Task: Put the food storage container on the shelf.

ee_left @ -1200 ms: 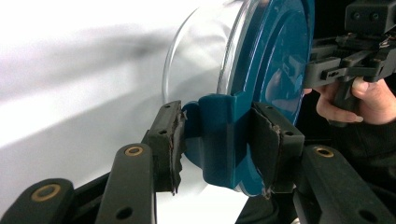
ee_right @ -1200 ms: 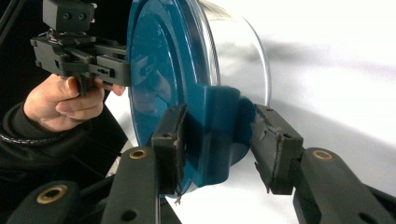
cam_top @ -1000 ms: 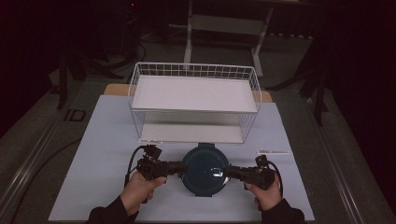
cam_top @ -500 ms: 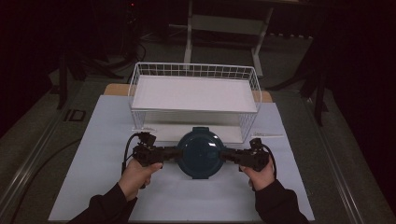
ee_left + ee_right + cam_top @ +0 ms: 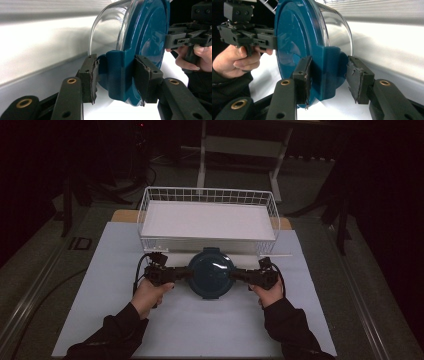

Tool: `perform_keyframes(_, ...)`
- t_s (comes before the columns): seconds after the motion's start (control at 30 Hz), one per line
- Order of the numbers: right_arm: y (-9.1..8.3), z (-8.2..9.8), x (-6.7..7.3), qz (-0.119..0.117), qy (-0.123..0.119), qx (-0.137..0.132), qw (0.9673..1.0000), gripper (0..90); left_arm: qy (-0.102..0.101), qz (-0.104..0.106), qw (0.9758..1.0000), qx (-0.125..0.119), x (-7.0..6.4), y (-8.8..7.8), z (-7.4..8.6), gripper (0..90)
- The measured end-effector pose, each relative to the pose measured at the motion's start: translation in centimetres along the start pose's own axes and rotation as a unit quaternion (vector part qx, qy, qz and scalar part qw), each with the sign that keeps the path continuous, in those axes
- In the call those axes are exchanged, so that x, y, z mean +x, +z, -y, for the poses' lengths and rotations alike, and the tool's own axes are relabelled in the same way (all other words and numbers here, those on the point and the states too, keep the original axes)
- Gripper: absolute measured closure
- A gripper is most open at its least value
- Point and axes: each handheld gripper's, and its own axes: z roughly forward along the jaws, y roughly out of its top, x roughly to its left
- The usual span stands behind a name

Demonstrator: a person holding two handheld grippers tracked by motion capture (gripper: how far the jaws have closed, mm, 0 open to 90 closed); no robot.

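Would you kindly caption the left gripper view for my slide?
Left gripper clamps a latch tab of the blue-lidded glass container.

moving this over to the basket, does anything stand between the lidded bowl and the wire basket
Only the wire basket's own near wall, right behind the bowl; it would need lifting over that rim. The left gripper and right gripper clamp its lid tabs.

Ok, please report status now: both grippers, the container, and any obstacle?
Left gripper and right gripper clamp opposite latch tabs. Glass container with blue lid held between them. White wire basket directly ahead.
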Motion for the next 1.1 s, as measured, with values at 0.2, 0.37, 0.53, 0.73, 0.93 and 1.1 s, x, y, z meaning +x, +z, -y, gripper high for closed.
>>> perform_keyframes(0.2, 0.4, -0.7, -1.2, 0.013, 0.000, -0.006, 0.9999, 56.0, 0.000, 0.004, 0.9999, -0.013, 0.9, 1.1, -0.5, 55.1)
perform_keyframes(0.37, 0.7, -1.0, -1.5, 0.024, -0.010, -0.009, 0.9996, 56.0, 0.005, 0.011, 0.9995, -0.030, 2.1, 1.9, -0.6, 55.0)
perform_keyframes(0.53, 1.2, -1.1, -2.1, 0.027, -0.013, -0.016, 0.9994, 55.8, 0.009, 0.007, 0.9993, -0.034, 2.8, 2.3, -0.9, 54.9)
perform_keyframes(0.73, 1.7, -0.9, -3.0, 0.019, -0.008, -0.028, 0.9994, 55.9, 0.022, 0.001, 0.9990, -0.039, 3.2, 2.6, -1.2, 54.7)
perform_keyframes(0.93, 1.8, -0.8, -3.4, 0.011, 0.011, -0.021, 0.9997, 55.6, 0.034, -0.015, 0.9987, -0.036, 3.4, 2.6, -1.2, 54.5)
perform_keyframes(1.1, 2.0, -0.6, -3.8, 0.012, 0.012, -0.030, 0.9994, 54.2, 0.007, -0.001, 0.9991, -0.041, 3.4, 2.8, -1.1, 53.8)
